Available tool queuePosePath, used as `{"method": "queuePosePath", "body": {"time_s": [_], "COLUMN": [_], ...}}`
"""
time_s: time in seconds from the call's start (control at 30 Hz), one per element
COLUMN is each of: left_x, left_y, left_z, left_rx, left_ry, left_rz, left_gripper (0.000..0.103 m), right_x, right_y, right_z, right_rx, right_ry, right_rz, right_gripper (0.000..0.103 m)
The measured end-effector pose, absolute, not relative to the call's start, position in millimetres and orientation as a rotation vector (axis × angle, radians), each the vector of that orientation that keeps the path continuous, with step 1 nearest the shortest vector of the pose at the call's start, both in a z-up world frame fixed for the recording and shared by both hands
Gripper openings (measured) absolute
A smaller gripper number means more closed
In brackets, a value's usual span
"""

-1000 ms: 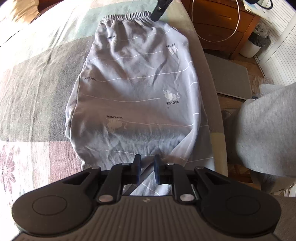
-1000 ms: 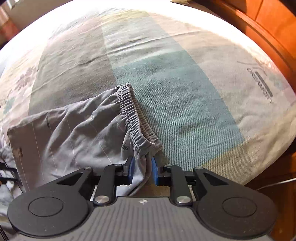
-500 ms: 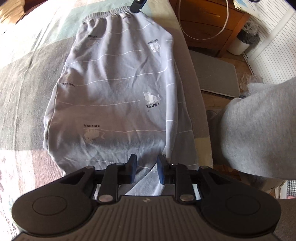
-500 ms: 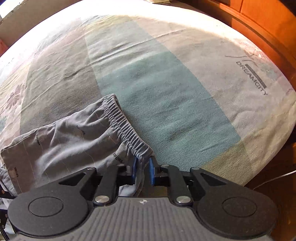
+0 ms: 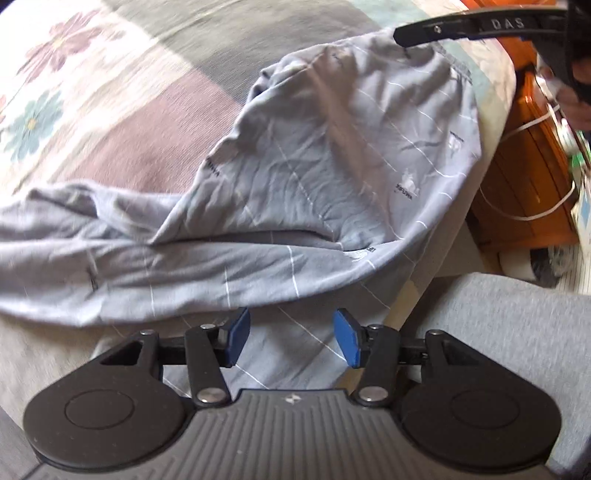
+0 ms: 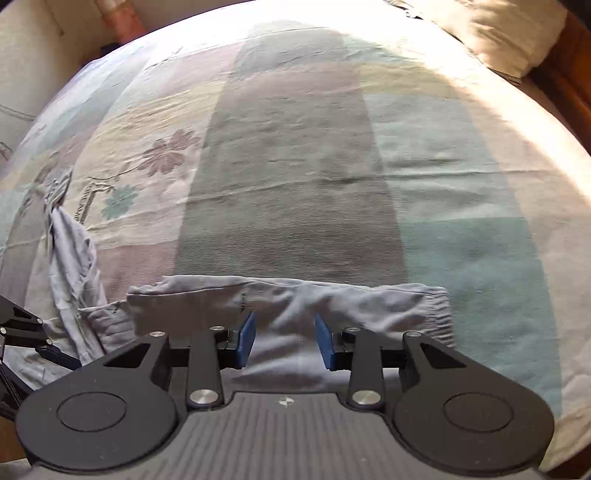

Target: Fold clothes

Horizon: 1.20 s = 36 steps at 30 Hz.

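Grey trousers [image 5: 332, 177] with thin white lines and small logos lie loosely folded on the bed, one leg [image 5: 74, 240] trailing off to the left. My left gripper [image 5: 291, 339] hovers over the near edge of the cloth. Its jaws are opening, and the fabric lies beneath the blue pads [image 5: 236, 341] without being pinched. In the right wrist view the trousers [image 6: 288, 299] lie as a flat band with the elastic waistband [image 6: 436, 306] at the right. My right gripper [image 6: 285, 339] is just above them, its jaws also opening, and it grips nothing. Its finger [image 5: 443, 31] shows in the left view.
The bed cover [image 6: 295, 166] is a patchwork of grey, green and flowered panels. A pillow [image 6: 498, 33] lies at the far right. A person's grey-clad leg [image 5: 517, 332] stands by the bed edge, beside a wooden cabinet [image 5: 524, 177] with a white cable [image 5: 532, 218].
Both grippers were pinching the trousers and have let go, jaws spreading. Both hands swung sideways and rolled. The trousers now lie folded over, one leg trailing left.
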State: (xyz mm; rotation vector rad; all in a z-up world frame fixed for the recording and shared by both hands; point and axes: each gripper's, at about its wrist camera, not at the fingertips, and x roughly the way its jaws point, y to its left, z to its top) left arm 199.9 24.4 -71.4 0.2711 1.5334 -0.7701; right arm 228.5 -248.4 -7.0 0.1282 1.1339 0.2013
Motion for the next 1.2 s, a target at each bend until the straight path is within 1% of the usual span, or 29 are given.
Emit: {"method": "queuePosePath", "body": {"time_s": [0.13,0.2,0.23,0.27,0.33,0.47,0.53,0.7,0.77,0.83,0.97,1.03,1.2], "left_x": [197,199,200,202,205,209,208,213,220,229,243,246,257], "left_y": [41,51,55,56,54,52,57,97,123,152,186,191,198], "left_z": [-91,-98,-101,-104,-107,-103,-93,-66,-63,-68,-91,-103,-113], "left_rx": [0.119,-0.015,-0.082,-0.125,-0.167,-0.202,-0.187,-0.192,-0.255,-0.364,-0.533,-0.582,-0.697], "left_ry": [1.564,1.569,1.570,1.577,1.593,1.616,1.581,1.426,1.359,1.304,1.237,1.210,1.118], "left_rz": [-0.669,-0.672,-0.681,-0.684,-0.677,-0.602,-0.550,-0.425,-0.355,-0.293,-0.286,-0.319,-0.398], "left_gripper": [0.063,0.077,0.092,0.098,0.102,0.101,0.100,0.100,0.100,0.100,0.100,0.100,0.101], "right_x": [246,254,257,261,268,280,285,285,283,280,274,272,270], "right_y": [-222,-213,-211,-210,-210,-212,-212,-209,-204,-197,-178,-169,-152], "right_z": [-11,-13,-14,-14,-13,-12,-11,-11,-14,-17,-19,-20,-24], "right_rx": [0.083,0.059,0.048,0.035,0.017,0.001,-0.002,-0.019,-0.027,-0.033,-0.025,-0.038,-0.035], "right_ry": [1.152,1.168,1.176,1.177,1.172,1.160,1.154,1.142,1.144,1.147,1.156,1.154,1.158], "right_rz": [0.337,0.402,0.435,0.461,0.497,0.527,0.542,0.586,0.585,0.580,0.598,0.606,0.600], "right_gripper": [0.041,0.041,0.041,0.041,0.042,0.042,0.042,0.045,0.045,0.045,0.045,0.045,0.045]}}
